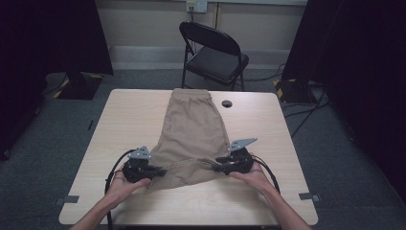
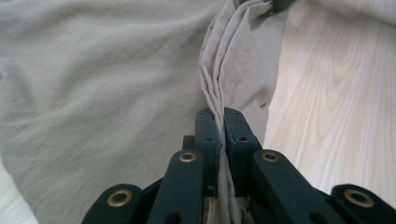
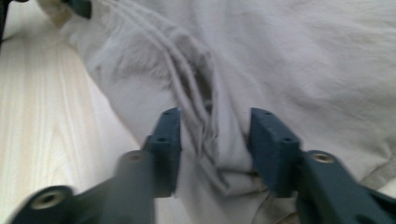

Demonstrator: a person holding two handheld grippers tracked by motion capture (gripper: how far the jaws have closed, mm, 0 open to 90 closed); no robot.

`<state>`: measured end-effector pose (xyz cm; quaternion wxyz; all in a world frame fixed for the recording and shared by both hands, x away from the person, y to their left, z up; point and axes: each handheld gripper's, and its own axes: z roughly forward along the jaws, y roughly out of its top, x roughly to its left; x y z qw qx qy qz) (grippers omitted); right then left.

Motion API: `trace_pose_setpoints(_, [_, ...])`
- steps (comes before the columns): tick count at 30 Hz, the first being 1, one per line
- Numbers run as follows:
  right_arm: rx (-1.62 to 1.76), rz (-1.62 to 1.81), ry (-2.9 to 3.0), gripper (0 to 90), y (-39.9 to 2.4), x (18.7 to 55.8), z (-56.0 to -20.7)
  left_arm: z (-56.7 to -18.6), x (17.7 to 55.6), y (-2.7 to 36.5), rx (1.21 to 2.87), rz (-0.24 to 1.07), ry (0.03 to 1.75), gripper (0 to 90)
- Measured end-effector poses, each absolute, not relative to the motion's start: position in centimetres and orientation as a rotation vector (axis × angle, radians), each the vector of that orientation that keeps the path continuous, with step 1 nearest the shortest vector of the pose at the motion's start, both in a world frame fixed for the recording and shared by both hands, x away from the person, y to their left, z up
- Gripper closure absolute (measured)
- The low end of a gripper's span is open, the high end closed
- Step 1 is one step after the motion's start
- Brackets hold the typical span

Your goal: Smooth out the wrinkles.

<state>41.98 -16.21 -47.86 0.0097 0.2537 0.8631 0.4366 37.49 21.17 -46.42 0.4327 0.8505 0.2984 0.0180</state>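
Tan shorts lie flat on the light wood table, waistband at the far edge and the near hem pulled up into a fold. My left gripper is at the hem's left end; in the left gripper view it is shut on a bunched ridge of the cloth. My right gripper is at the hem's right end. The right gripper view has its jaws standing apart, open, with creased cloth lying between them. A stretched ridge of cloth runs between the two grippers.
A black folding chair stands beyond the table's far edge. A round cable hole sits right of the waistband. Bare tabletop lies on both sides of the shorts and along the near edge. Dark curtains flank the room.
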Motion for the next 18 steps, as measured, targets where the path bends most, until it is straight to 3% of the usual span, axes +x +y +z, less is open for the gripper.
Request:
trace_pose_setpoints(2, [0.769, 1.346, 2.699, 47.9, -16.2, 41.7, -47.9, -46.4, 37.6, 21.3, 2.111, 0.04, 0.75, 86.3])
trace_pose_setpoints(5, [0.758, 1.308, 2.69, 48.1, -16.1, 41.6, -48.0, -46.5, 37.7, 21.4, 2.106, 0.026, 0.752, 86.4])
trace_pose_setpoints(10, [0.767, 1.242, 2.684, 54.8, -15.9, 42.1, -48.8, -46.6, 37.9, 21.5, 2.097, 0.013, 0.758, 86.6])
trace_pose_setpoints(15, [0.773, 1.221, 2.685, 73.2, -15.8, 42.4, -49.1, -46.7, 38.0, 21.7, 2.072, -0.002, 0.776, 85.7])
trace_pose_setpoints(18, [0.786, 1.243, 2.689, 84.1, -15.9, 42.4, -49.1, -46.8, 38.0, 21.9, 2.07, -0.004, 0.792, 76.0])
